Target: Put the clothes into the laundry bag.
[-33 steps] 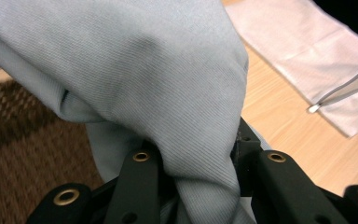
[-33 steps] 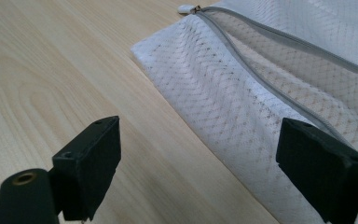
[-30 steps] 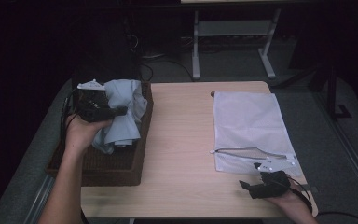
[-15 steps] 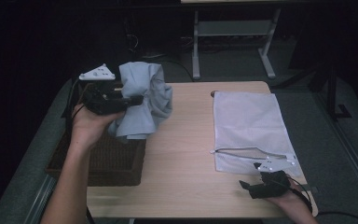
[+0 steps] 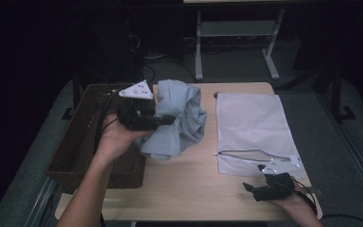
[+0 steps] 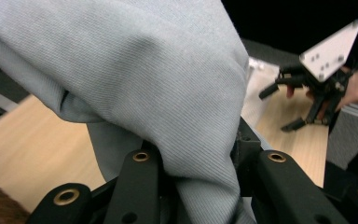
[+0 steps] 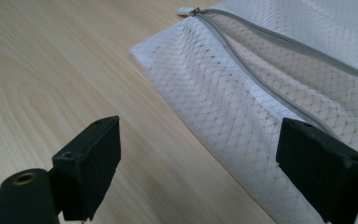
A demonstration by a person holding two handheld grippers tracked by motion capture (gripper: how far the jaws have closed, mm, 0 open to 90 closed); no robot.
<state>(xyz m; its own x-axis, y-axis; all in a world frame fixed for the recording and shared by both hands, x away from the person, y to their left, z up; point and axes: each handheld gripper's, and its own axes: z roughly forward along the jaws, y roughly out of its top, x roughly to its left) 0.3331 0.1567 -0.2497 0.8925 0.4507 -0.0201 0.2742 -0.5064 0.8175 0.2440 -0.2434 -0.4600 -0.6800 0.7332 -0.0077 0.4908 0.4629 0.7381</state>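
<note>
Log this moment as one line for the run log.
left tool: shut on blue shirt, lifted beside basket | right tool: open, by mesh bag

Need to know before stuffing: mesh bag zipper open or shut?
Open. The mesh bag shows its zipper parted, the two sides gaping.

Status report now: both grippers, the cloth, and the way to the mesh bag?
Left gripper shut on grey cloth, lifted above table. Right gripper open, empty, beside mesh bag. Path between looks free.
</note>
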